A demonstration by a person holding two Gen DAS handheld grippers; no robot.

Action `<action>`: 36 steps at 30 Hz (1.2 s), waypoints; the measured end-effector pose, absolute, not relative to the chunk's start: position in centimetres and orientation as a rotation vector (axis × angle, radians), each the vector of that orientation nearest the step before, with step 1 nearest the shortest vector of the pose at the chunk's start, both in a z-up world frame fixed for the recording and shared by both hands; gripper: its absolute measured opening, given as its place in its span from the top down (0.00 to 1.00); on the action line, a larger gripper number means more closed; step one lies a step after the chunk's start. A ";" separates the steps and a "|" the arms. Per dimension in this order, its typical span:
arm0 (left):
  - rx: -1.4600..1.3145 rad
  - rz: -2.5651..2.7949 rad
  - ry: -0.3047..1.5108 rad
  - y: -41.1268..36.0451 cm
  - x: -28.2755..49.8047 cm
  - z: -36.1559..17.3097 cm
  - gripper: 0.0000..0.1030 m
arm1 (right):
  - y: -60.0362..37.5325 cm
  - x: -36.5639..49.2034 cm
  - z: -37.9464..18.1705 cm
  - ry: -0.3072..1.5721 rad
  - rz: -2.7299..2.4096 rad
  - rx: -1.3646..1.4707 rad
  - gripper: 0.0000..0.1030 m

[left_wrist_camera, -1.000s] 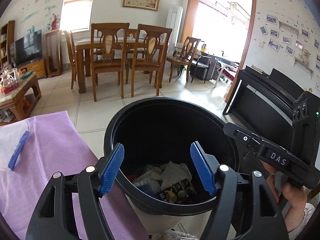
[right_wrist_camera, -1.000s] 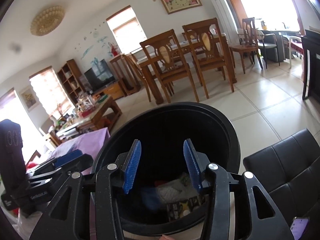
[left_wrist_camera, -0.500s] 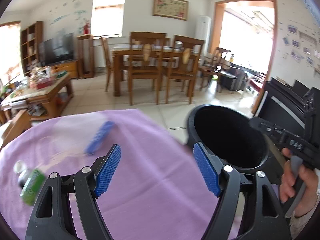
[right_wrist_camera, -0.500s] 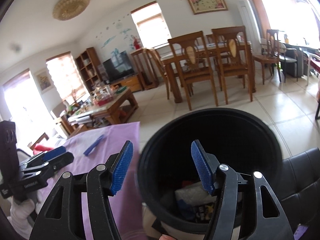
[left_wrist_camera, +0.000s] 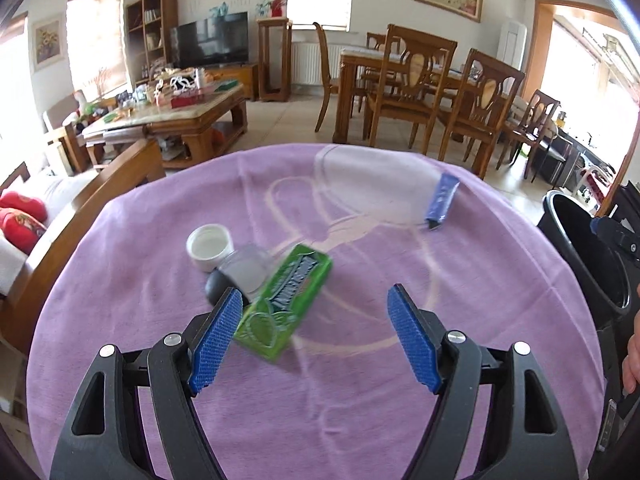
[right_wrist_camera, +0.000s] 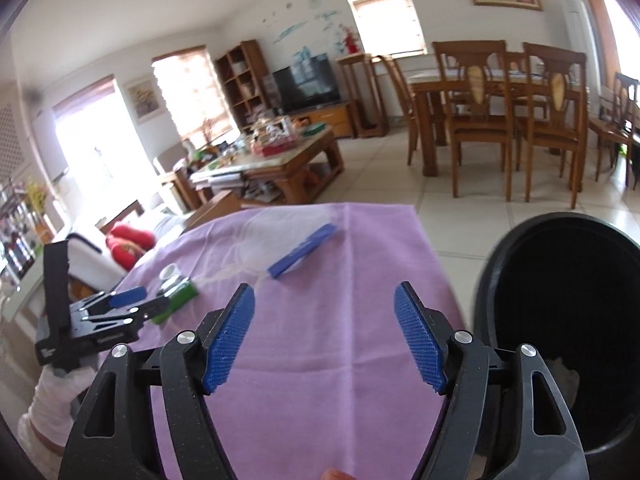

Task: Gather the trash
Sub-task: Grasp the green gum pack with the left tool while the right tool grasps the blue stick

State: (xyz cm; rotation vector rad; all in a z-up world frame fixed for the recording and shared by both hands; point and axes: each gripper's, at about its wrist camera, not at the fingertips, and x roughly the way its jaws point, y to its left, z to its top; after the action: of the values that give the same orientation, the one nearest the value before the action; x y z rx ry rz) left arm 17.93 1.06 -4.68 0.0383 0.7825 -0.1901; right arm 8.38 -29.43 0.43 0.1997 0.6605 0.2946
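On the purple cloth (left_wrist_camera: 360, 420) lie a green packet (left_wrist_camera: 286, 300), a small clear jar (left_wrist_camera: 240, 272) with a black base, its white lid (left_wrist_camera: 210, 246), and a clear plastic bag (left_wrist_camera: 372, 184) with a blue strip (left_wrist_camera: 440, 202). My left gripper (left_wrist_camera: 314, 334) hovers open over the cloth, its left pad just beside the green packet, nothing between the jaws. My right gripper (right_wrist_camera: 324, 338) hangs over the cloth's near part with its jaws opening and empty. The black bin (right_wrist_camera: 560, 320) stands at the right of it; the bag's blue strip (right_wrist_camera: 302, 250) lies ahead.
The left gripper's body (right_wrist_camera: 92, 320) shows at the left of the right wrist view, near the green packet (right_wrist_camera: 178, 300). Beyond the cloth are a cluttered coffee table (left_wrist_camera: 168, 116), a sofa with red cushions (left_wrist_camera: 20, 220), dining chairs (left_wrist_camera: 404, 96) and tiled floor. The bin's rim (left_wrist_camera: 576, 240) borders the cloth's right side.
Both grippers swung left from above the bin to over the purple cloth. The right jaws widened. The green packet, jar and lid came into the left view.
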 end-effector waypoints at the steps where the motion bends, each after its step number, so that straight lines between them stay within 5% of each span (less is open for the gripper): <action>1: 0.030 -0.195 0.795 1.3 18.3 -4.9 0.27 | -28.4 9.1 0.3 0.679 0.307 0.191 0.30; 3: 0.033 -0.209 0.816 1.4 18.4 -5.4 0.27 | -26.6 10.4 0.0 0.719 0.334 0.187 0.29; 6: 0.056 -0.201 0.837 1.2 17.4 -6.3 0.27 | -24.8 12.4 -0.6 0.767 0.366 0.200 0.13; 14: 0.082 -0.185 0.884 1.8 18.3 -7.3 0.29 | -22.3 18.4 -2.9 0.908 0.332 0.237 0.09; 16: 0.091 -0.186 0.881 1.9 18.4 -7.2 0.42 | -22.2 19.9 -3.4 0.915 0.305 0.249 0.09; 17: 0.099 -0.179 0.875 2.0 18.5 -7.1 0.62 | -21.9 20.8 -3.6 0.918 0.289 0.247 0.09; 18: 0.098 -0.182 0.871 2.2 18.5 -7.0 0.69 | -21.6 21.8 -3.9 0.925 0.267 0.244 0.09; 21: 0.090 -0.191 0.865 2.4 18.2 -6.8 0.70 | -20.9 24.0 -4.9 0.958 0.239 0.248 0.11; 28: -0.067 -0.231 0.741 5.1 16.6 -4.4 0.70 | -18.2 25.4 -5.5 0.950 0.140 0.040 0.51; 33: -0.192 -0.180 0.638 8.4 15.4 -2.8 0.70 | -15.6 25.0 -6.2 0.932 0.157 -0.094 0.65; 36: -0.250 -0.122 0.594 10.4 15.1 -2.3 0.70 | -14.4 25.0 -7.1 0.950 0.213 -0.096 0.84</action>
State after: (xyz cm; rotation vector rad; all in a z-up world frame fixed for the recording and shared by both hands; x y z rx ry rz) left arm 15.11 10.39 -2.34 -0.2498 0.5945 -0.1220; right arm 25.01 -14.36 -7.06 -0.0956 0.9502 0.2133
